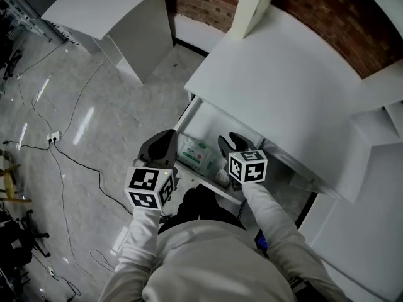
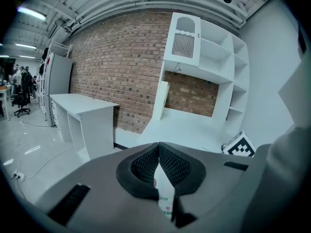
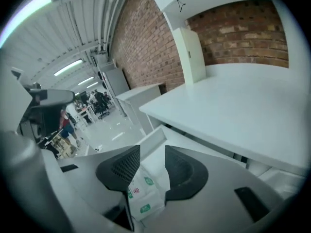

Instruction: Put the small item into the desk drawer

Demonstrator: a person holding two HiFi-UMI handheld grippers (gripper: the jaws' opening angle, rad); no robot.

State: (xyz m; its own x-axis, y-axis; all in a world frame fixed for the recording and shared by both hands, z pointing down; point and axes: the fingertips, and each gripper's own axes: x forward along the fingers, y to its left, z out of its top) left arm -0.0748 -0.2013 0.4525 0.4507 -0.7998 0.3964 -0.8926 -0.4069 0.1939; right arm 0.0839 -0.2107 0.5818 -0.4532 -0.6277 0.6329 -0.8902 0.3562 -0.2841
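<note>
The small white packet [image 1: 198, 155] (green print on it) lies in the open drawer [image 1: 203, 119] at frame centre, beneath the desk [image 1: 289, 87]. The right gripper [image 3: 152, 155] hovers over it, jaws apart; the left gripper [image 2: 159, 146] has its jaw tips touching.

Head view looks steeply down; both gripper views face forward near the shared desk [image 1: 283, 74].

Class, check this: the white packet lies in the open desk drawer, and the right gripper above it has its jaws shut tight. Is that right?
Not quite. The right gripper has its jaws apart, as the right gripper view shows. The white packet does lie in the open desk drawer.
</note>
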